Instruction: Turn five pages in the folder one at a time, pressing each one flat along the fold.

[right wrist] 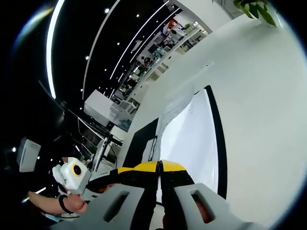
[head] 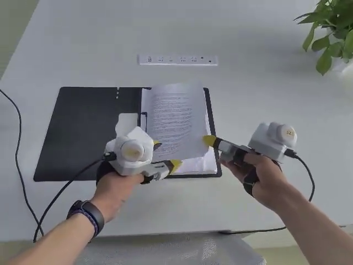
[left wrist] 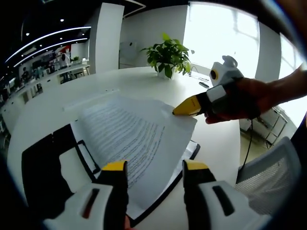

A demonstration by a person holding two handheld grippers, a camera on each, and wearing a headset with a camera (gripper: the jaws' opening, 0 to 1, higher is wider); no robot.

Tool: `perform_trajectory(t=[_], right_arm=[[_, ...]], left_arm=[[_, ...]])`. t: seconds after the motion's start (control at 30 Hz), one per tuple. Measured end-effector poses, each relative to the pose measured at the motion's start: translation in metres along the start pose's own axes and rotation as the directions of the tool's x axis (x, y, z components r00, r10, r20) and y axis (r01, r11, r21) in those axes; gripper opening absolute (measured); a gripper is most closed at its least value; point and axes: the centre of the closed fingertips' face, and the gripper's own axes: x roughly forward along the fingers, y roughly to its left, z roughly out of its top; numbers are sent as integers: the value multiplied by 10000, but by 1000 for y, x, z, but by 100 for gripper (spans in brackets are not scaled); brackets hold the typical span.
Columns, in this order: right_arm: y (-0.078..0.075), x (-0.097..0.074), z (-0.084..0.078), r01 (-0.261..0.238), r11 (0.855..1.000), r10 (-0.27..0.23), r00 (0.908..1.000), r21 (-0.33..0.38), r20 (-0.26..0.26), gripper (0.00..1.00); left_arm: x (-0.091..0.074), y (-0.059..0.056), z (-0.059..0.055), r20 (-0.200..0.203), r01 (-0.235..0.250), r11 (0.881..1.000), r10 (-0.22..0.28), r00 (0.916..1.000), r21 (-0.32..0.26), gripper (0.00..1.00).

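White page [head: 176, 116] pinched by right claw [head: 209, 140] (left claw [left wrist: 154, 167] gapes).

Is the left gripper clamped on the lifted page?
No, the left gripper has its jaws apart over the page, whose edge the right gripper pinches.

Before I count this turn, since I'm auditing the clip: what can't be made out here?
Print on the page: too small, head view.
Most sheets under it: covered by that page, head view.
Near edge of the folder: partly behind the left claw, head view.
Pinch of the right claw: hidden by its jaws, right gripper view.
The plant: cut off at the head view's corner.
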Motion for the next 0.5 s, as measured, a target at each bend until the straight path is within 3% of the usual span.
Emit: perform_trajectory(t=[0.2, 0.33, 0.5], right_arm=[[27, 11, 8, -509, 9976, 512, 9987, -470, 50, 0], [46, 21, 9, -879, 9926, 872, 9961, -838, -117, 0], [68, 34, 13, -1295, 9860, 1286, 9916, -1052, -151, 0]], left_arm=[[-20, 22, -5, 45, -372, 9993, 372, 9993, -68, 48], [-40, 37, -7, 278, -706, 9969, 715, 9971, -342, 49], [-61, 53, -16, 291, -1020, 9937, 1034, 9942, -469, 51]])
